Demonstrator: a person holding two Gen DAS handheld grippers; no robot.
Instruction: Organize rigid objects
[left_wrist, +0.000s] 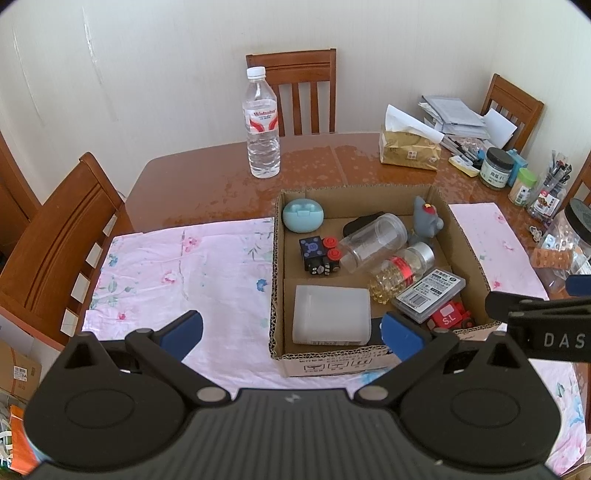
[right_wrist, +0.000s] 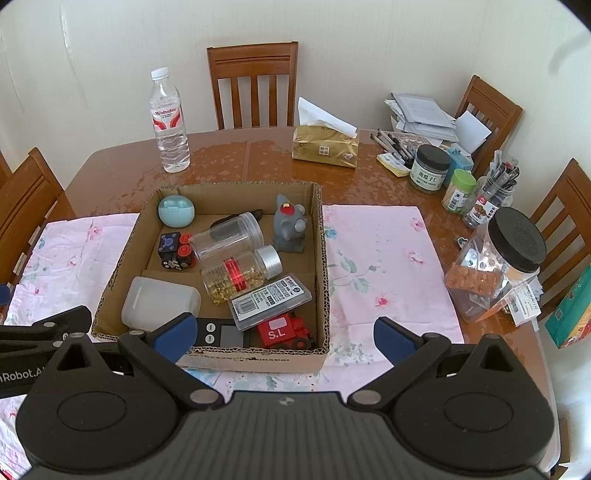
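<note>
Both jaws spread wide, nothing held. Left gripper hangs over the cloth and the box's near-left corner; right gripper hangs over the box's near wall and the cloth at its 3 o'clock side. Neither touches anything.

Task things sit in the open cardboard box mid-counter.

- White tub, 7 o'clock corner: light frosted plastic, stiff and smooth. Pinch across the short sides.
- Flat case, near 5 o'clock, leaning on the red train: thin, rigid. Take it by the long edges; it may slide off.
- Pill bottle, centre, lying down: probably heavier, with loose capsules. It will roll and is slick. Grip mid-body or at the silver cap.
- Clear jar, just behind and touching the bottle: empty-looking, light. It rolls and could crack if squeezed hard.
- Grey toy, 1 o'clock: upright, lumpy. Whether soft or hard I cannot tell.
- Blue case, 11 o'clock: rounded and slippery, so a centred grip is needed.
- Black cube, 9 o'clock: blocky, easy.
- Dark gadget at the near wall: partly hidden.

Water bottle stands at 12 o'clock beyond the box.
</note>
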